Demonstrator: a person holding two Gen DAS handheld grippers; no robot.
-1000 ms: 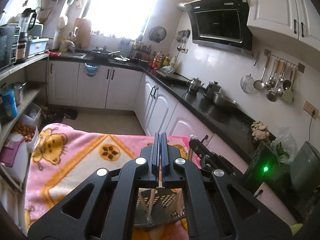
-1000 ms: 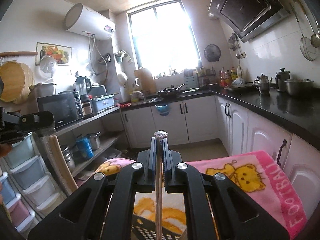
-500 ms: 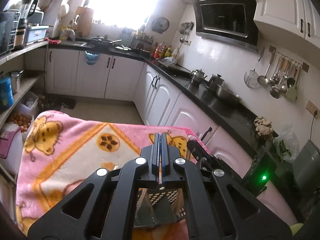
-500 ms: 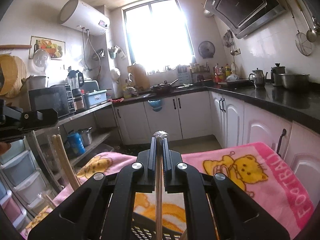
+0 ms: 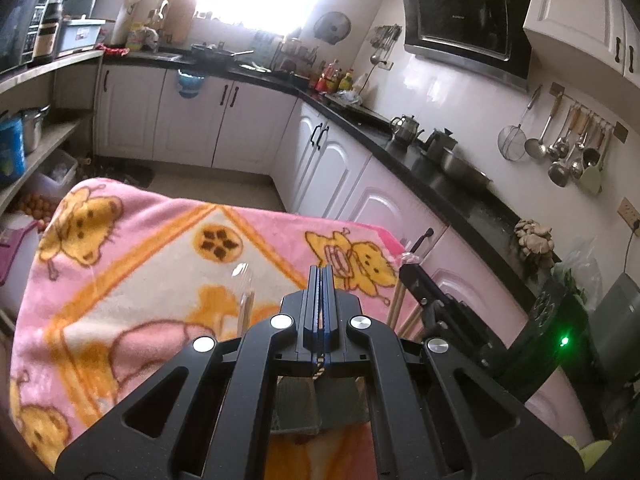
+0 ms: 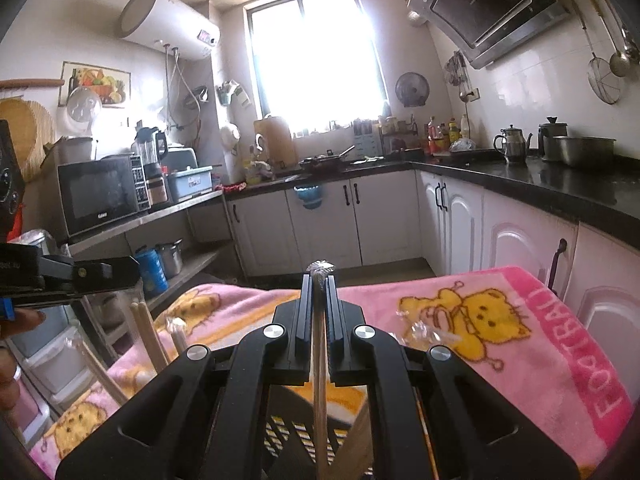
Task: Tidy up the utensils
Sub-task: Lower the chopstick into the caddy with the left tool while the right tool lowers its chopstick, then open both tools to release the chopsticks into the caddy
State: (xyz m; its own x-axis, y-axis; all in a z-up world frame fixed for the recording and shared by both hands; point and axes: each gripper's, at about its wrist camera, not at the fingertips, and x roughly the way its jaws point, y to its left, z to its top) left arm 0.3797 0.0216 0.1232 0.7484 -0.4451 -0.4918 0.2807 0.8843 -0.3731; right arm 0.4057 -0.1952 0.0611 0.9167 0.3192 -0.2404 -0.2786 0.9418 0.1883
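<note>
My left gripper [image 5: 321,280], low in the middle of its frame, has its jaws pressed together on a thin patterned stick [image 5: 319,368] that shows just beneath them. My right gripper [image 6: 319,285] is clamped on a wrapped chopstick [image 6: 319,380] running down the frame's lower middle into the perforated dark basket [image 6: 298,436] at the bottom. Both hang over the pink blanket-covered surface [image 6: 500,344]. More chopsticks [image 6: 150,340] stand at lower left.
</note>
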